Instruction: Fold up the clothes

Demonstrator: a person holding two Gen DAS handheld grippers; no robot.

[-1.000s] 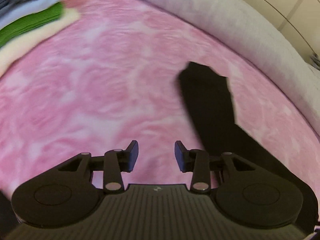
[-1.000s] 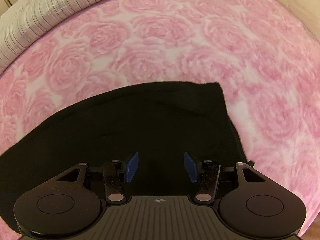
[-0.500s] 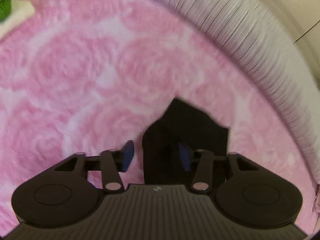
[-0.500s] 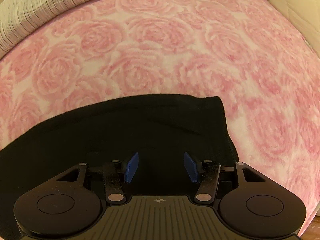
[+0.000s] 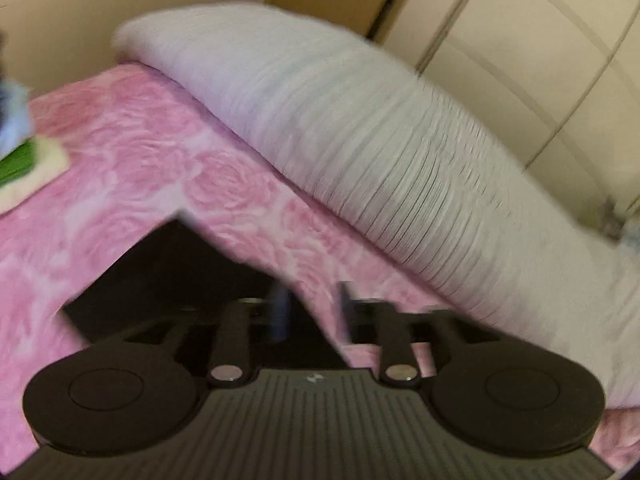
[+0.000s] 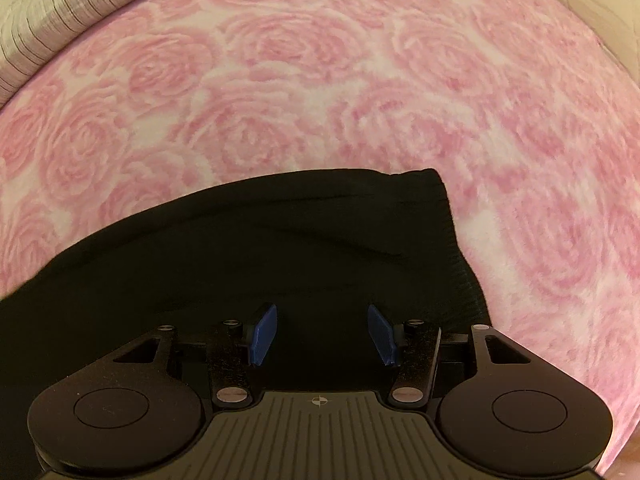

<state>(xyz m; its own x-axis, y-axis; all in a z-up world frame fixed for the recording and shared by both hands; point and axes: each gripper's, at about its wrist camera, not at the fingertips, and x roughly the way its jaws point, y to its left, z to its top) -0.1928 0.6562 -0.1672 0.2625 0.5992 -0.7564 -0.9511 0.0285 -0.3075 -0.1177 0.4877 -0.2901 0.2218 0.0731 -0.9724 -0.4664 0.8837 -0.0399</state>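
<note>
A black garment lies flat on the pink rose-patterned blanket. In the right wrist view it fills the lower middle, and my right gripper hovers open over its near part, blue pads apart with nothing between them. In the blurred left wrist view an end of the same black garment shows at lower left. My left gripper is open low over that end's right edge; its left finger is over black cloth, its right one over the blanket.
A long grey-white striped bolster runs along the bed's far side, with cream cabinet doors behind. A stack of folded clothes, green and cream among them, sits at the far left. Open blanket extends beyond the garment.
The left gripper swung right and tilted up, so the bolster and cabinets now fill its view and the garment end shifted left. The right gripper barely moved.
</note>
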